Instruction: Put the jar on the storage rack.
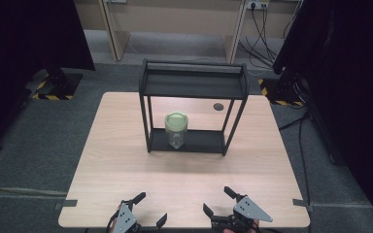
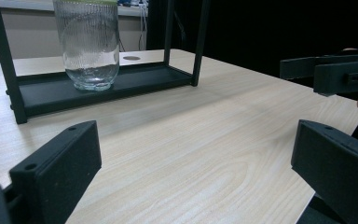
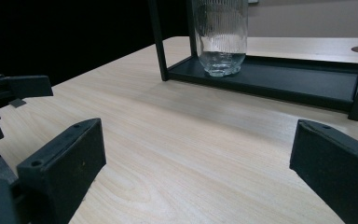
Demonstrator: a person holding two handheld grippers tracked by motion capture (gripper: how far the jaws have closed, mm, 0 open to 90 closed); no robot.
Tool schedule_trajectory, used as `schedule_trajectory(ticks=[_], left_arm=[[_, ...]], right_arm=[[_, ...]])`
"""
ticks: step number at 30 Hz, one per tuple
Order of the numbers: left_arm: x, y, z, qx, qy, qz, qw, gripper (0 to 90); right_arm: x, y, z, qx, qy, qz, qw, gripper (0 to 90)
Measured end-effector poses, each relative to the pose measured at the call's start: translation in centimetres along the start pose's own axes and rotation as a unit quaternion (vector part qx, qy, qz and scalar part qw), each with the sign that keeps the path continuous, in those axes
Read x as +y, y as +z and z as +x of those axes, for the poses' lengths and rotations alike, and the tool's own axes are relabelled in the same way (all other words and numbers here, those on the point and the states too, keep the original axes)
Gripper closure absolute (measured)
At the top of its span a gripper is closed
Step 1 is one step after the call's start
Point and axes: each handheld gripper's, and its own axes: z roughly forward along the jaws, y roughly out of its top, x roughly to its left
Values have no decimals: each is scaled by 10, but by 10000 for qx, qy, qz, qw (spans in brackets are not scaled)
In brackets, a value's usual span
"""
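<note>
From above, jar (image 1: 176, 130) shows green lid (image 1: 176, 120).

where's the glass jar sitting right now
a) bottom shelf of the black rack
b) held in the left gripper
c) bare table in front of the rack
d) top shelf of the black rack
a: the glass jar stands upright on the bottom shelf of the black rack, with both grippers open near the table's front edge.

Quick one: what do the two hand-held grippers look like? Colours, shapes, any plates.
Both are black. The left hand-held gripper and the right hand-held gripper each have two blocky matte jaws with small round holes near the tips, seen up close in the gripper views. Each carries a grey three-cornered plate on top, dotted with small dark holes or screws. No markings are legible, and no sleeve can be made out.
</note>
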Motion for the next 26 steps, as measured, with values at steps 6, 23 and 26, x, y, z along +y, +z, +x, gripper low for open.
schedule_trajectory(ticks=[6,23,26], left_arm=[[0,0,1,22,-22,-12,10000,9],[0,0,1,31,-15,-8,10000,9],[0,0,1,37,-14,-11,10000,9]], right_arm=[[0,-3,0,-20,3,-33,10000,37],[1,-5,-3,-71,33,-74,9999,37],[2,-6,-4,-85,31,-95,9999,37]])
